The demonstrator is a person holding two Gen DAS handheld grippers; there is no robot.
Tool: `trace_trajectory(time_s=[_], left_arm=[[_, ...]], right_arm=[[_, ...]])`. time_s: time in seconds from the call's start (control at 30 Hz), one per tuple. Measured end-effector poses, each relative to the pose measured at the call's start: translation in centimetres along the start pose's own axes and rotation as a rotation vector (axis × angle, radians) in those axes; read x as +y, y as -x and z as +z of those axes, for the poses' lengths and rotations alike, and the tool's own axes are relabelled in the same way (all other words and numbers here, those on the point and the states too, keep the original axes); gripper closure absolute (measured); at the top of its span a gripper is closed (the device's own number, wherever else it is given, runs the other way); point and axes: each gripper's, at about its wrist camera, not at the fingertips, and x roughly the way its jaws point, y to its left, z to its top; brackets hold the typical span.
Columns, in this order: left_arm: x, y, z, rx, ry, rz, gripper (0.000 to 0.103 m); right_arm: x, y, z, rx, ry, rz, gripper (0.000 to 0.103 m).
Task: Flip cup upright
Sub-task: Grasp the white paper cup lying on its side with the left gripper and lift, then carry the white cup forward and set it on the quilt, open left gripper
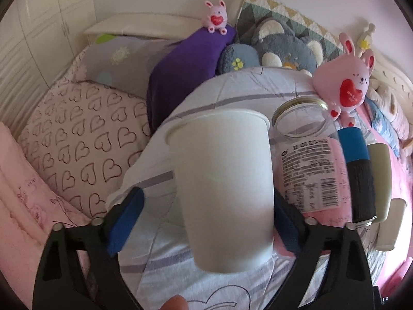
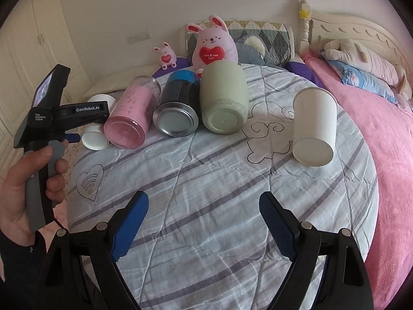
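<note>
A white paper cup (image 1: pixel 222 188) lies on its side on the striped quilt (image 1: pixel 232 95), mouth pointing away. My left gripper (image 1: pixel 206 222) is open with the cup between its blue pads; the right pad is mostly hidden behind the cup. In the right wrist view this cup (image 2: pixel 95 139) shows only partly behind the left gripper's body (image 2: pixel 85 112). Another white paper cup (image 2: pixel 313 126) lies on its side at the right. My right gripper (image 2: pixel 204 222) is open and empty above the quilt (image 2: pixel 206 186), well short of the cups.
A pink-filled glass jar (image 2: pixel 133 113), a dark can with a blue band (image 2: pixel 179 103) and a green cup (image 2: pixel 223 100) lie side by side. Pink rabbit toys (image 2: pixel 213 46) and pillows sit behind. A pink blanket (image 2: pixel 374 134) covers the right side.
</note>
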Motion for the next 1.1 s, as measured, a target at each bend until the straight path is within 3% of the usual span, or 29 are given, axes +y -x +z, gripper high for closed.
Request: trace_trajectory(time_s=[0.27,0.67,1.1], left_arm=[[0.2,0.1,-0.1,0.000,-0.046,-0.028,0.040],[0.1,3.3,-2.6,-0.032,-0.114,-0.043,0.040],[-6.5,12.4,-13.0,-0.087,-0.302,-0.115,0.040]], right_arm=[[0.2,-0.3,-0.1,0.008,-0.002,-0.007,0.015],[0.3,0.8,-0.8,-0.003,-0.008,-0.005,0.015],[-3.1,6.8,-3.9,-0.096,-0.082,-0.024,0.015]])
